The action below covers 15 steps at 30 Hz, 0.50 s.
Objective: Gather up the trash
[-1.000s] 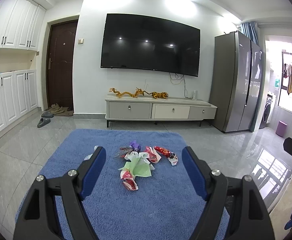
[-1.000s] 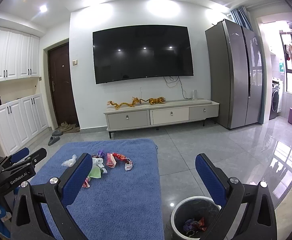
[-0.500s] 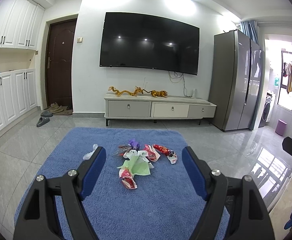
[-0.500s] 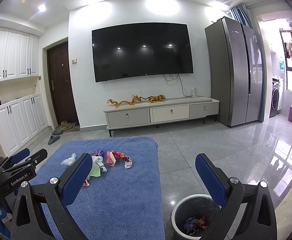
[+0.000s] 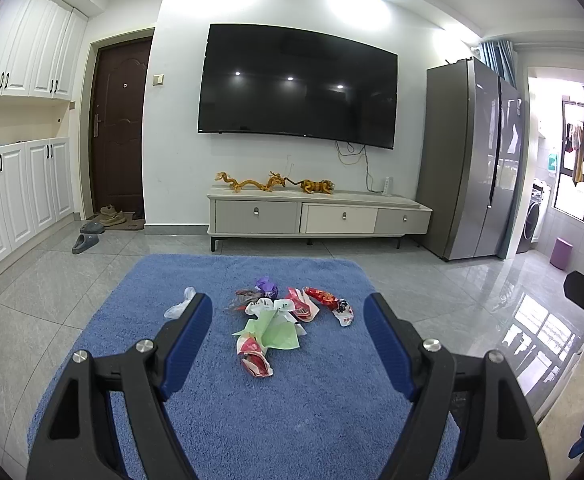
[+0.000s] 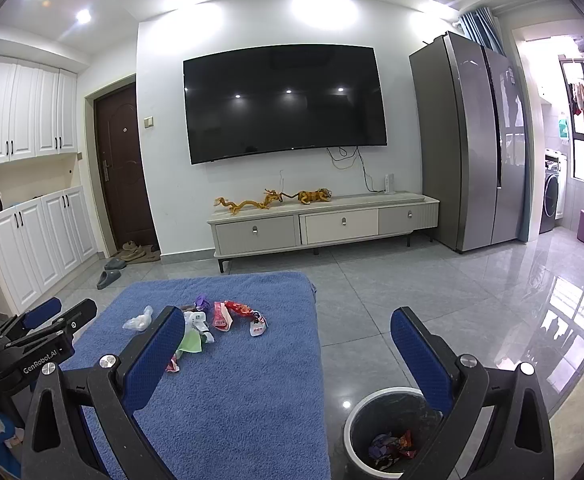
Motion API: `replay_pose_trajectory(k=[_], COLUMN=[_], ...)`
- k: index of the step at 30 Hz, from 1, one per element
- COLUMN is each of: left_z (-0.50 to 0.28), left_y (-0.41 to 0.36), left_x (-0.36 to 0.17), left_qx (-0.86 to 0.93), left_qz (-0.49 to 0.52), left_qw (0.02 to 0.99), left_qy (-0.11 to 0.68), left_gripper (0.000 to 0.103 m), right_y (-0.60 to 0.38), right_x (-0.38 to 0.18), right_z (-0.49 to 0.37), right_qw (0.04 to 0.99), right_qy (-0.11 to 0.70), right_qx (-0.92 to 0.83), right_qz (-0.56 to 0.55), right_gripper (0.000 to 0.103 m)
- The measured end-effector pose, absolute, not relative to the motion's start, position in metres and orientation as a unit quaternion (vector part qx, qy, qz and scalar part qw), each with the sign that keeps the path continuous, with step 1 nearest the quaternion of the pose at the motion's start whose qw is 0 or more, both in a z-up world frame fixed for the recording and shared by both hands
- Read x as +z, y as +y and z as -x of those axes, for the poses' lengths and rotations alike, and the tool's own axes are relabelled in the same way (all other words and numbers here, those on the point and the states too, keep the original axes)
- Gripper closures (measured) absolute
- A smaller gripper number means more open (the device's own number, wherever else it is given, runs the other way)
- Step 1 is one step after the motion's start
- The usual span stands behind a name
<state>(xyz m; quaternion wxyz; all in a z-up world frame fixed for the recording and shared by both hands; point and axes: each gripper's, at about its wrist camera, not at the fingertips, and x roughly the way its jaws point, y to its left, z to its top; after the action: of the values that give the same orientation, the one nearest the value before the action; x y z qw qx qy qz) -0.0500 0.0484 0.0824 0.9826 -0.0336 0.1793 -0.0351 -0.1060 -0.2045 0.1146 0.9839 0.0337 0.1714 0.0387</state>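
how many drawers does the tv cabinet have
3, side by side along the front of the TV cabinet: left drawer, middle drawer, right drawer. Each has one small handle. None seem hidden.

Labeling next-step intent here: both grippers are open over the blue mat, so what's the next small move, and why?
Probably ease the left hand-held gripper forward and down onto the nearest red-and-white wrapper. Its jaws are open and empty, that wrapper lies closest on the blue mat, and the trash bin beside the mat already holds wrappers.
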Motion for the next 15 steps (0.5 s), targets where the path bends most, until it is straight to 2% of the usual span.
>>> replay_pose_trajectory(k=[15], left_z=[0.0498], left_y=[0.0473], left_x=[0.0815], left_qx=[-0.035], left_qz=[0.033], left_qw=[0.983], left_qy=[0.18], left_gripper=[0.026], right_y=[-0.2047], right_x=[0.1148], right_z=[0.1059], right_qw=[0.984], right_qy=[0.171], right_qx=[0.039], right_qz=[-0.034], right_gripper=[0.0])
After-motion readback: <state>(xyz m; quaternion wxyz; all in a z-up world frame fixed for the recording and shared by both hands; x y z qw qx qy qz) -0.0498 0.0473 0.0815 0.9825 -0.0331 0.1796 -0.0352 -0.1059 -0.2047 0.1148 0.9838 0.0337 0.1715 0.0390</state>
